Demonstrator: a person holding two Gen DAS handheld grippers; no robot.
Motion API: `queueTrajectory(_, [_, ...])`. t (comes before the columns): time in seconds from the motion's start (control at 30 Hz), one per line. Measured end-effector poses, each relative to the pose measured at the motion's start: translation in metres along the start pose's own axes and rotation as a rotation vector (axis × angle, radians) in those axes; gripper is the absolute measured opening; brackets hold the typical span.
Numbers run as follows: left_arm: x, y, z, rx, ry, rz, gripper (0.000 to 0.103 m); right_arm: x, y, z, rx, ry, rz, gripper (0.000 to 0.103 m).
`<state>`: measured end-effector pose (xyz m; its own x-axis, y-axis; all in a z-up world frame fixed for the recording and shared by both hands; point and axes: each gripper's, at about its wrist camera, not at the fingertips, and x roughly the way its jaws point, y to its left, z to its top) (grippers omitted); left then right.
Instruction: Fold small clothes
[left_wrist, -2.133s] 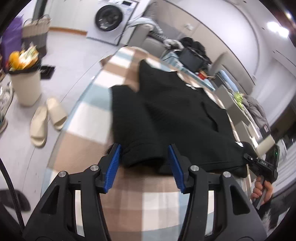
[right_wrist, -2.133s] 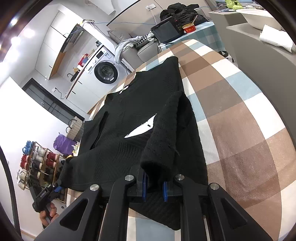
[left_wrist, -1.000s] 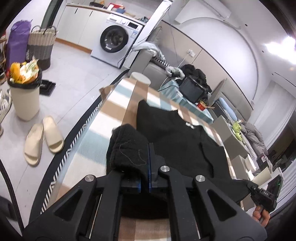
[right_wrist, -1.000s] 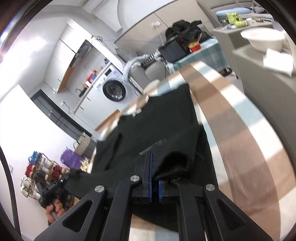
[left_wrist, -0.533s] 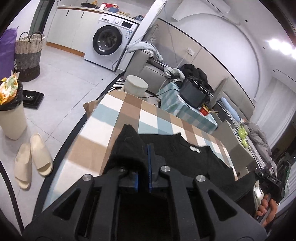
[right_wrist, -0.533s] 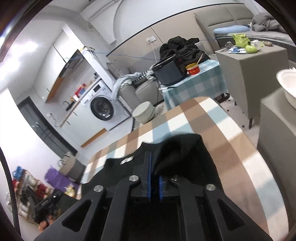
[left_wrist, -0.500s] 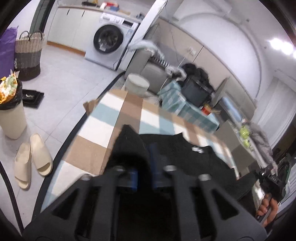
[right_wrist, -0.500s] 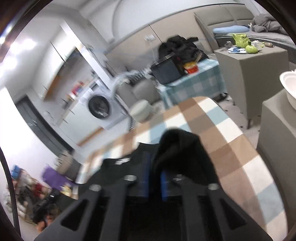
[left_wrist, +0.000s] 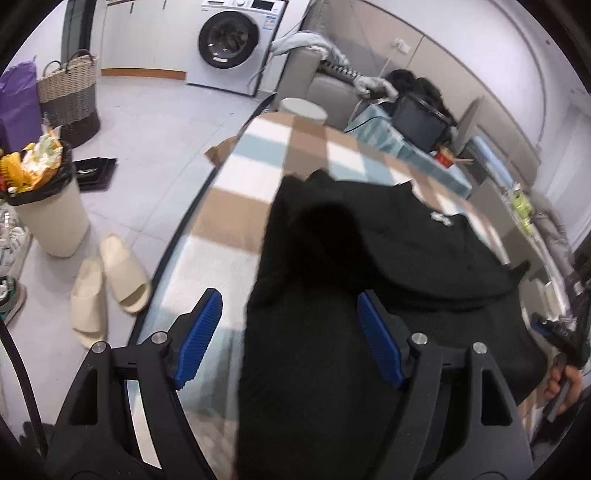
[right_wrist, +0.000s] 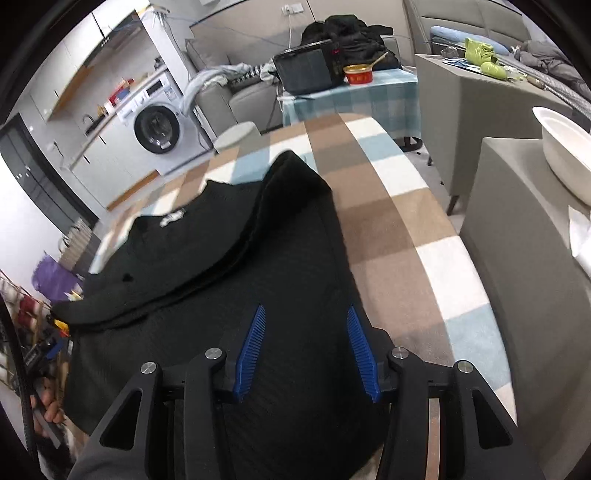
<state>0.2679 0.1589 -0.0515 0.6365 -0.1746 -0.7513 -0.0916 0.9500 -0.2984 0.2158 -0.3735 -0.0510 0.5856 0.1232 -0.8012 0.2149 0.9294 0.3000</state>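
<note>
A black knit sweater (left_wrist: 369, 258) lies on the checked tablecloth (left_wrist: 236, 206), its bottom half folded up over the chest so the hem lies near the white neck label (left_wrist: 439, 217). My left gripper (left_wrist: 288, 328) hovers over the sweater's left side; its jaws are opening and the blue pads (left_wrist: 199, 332) touch nothing. In the right wrist view the same sweater (right_wrist: 258, 266) fills the middle. My right gripper (right_wrist: 306, 343) hangs above its right side, jaws opening, with cloth below but not pinched.
Floor at the left holds a full waste bin (left_wrist: 44, 206), beige slippers (left_wrist: 110, 284) and a woven basket (left_wrist: 70, 96). A washing machine (left_wrist: 232, 40) stands behind. A grey cabinet with a white bowl (right_wrist: 565, 151) flanks the table's right edge. A stool (right_wrist: 236, 136) stands beyond the far end.
Both grippers carried the sweater's hem forward toward the collar, then let go. Their jaws went from shut on the cloth to open, and the folded layer now rests flat.
</note>
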Motion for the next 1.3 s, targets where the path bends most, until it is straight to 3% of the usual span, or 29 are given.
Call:
queueTrajectory(0.17, [-0.001, 0.011, -0.032, -0.01, 0.097, -0.028, 0.073, 0.0, -0.005, -0.02, -0.026, 0.062, 0.014, 0.048])
queueTrajectory(0.4, [-0.011, -0.013, -0.066, 0.102, 0.124, -0.074, 0.071, -0.022, -0.006, -0.053, -0.075, 0.084, 0.087, 0.048])
queueTrajectory(0.53, [-0.022, -0.023, -0.085, 0.168, 0.123, -0.056, 0.07, -0.043, -0.012, -0.076, -0.061, 0.073, 0.129, 0.052])
queueTrajectory(0.57, [-0.024, -0.024, -0.089, 0.18, 0.114, -0.052, 0.068, -0.046, -0.014, -0.08, -0.058, 0.064, 0.136, 0.052])
queueTrajectory(0.7, [-0.026, -0.031, -0.093, 0.205, 0.088, -0.048, 0.027, -0.037, -0.012, -0.082, -0.046, 0.075, 0.126, 0.053])
queueTrajectory(0.77, [-0.026, -0.031, -0.093, 0.199, 0.079, -0.063, 0.022, -0.033, -0.006, -0.078, -0.059, 0.063, 0.122, 0.046])
queueTrajectory(0.8, [-0.026, -0.032, -0.093, 0.205, 0.075, -0.063, 0.02, -0.033, -0.002, -0.078, -0.073, 0.054, 0.12, 0.036])
queueTrajectory(0.83, [-0.025, -0.032, -0.092, 0.216, 0.072, -0.058, 0.019, -0.032, 0.003, -0.079, -0.097, 0.05, 0.106, 0.03])
queueTrajectory(0.93, [-0.03, -0.036, -0.096, 0.244, 0.069, -0.042, 0.018, -0.03, 0.012, -0.082, -0.149, 0.06, 0.075, 0.023])
queueTrajectory(1.3, [-0.082, -0.015, -0.141, 0.233, 0.096, -0.039, 0.018, -0.069, 0.015, -0.135, -0.18, 0.137, 0.078, 0.022])
